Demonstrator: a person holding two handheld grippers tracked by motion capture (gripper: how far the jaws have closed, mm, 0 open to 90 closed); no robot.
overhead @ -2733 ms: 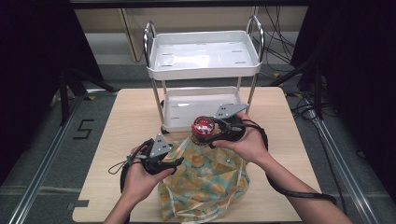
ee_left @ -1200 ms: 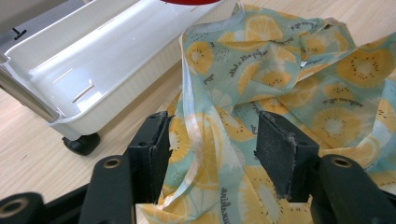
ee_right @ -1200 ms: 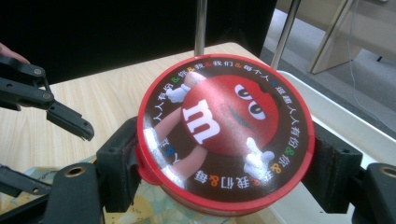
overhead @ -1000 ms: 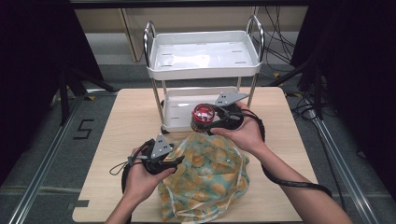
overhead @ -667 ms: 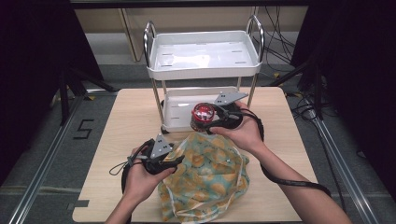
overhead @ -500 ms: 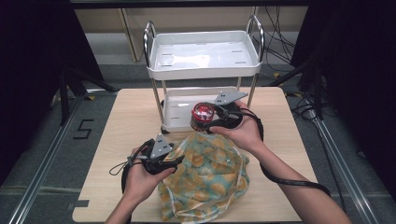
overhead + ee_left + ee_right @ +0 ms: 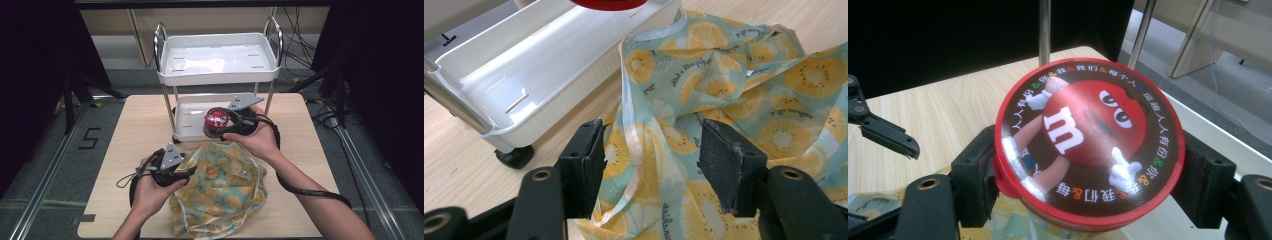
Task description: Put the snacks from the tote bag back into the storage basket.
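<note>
Since the earliest frame the right claw (image 7: 216,126) has carried the round red-lidded candy tub (image 7: 217,123) away from the mouth of the bag and up toward the cart; over the last second it has kept its place. The tub sits clamped between the right claw's two black jaws, its printed lid facing up in the right gripper view (image 7: 1089,137), held just over the front edge of the white two-tier cart's lower tray (image 7: 191,120). The left claw (image 7: 186,171) has not shifted: its jaws stand apart astride a fold at the rim of the teal fabric bag printed with orange slices (image 7: 222,190), and in the left gripper view the cloth (image 7: 704,90) lies between the pads without being pinched.

The bag slumps on the pale wooden surface (image 7: 120,145), right in front of the cart. The cart's chrome posts (image 7: 170,107) rise at the tray's corners, close beside the tub. A black caster (image 7: 514,156) shows under the tray.
</note>
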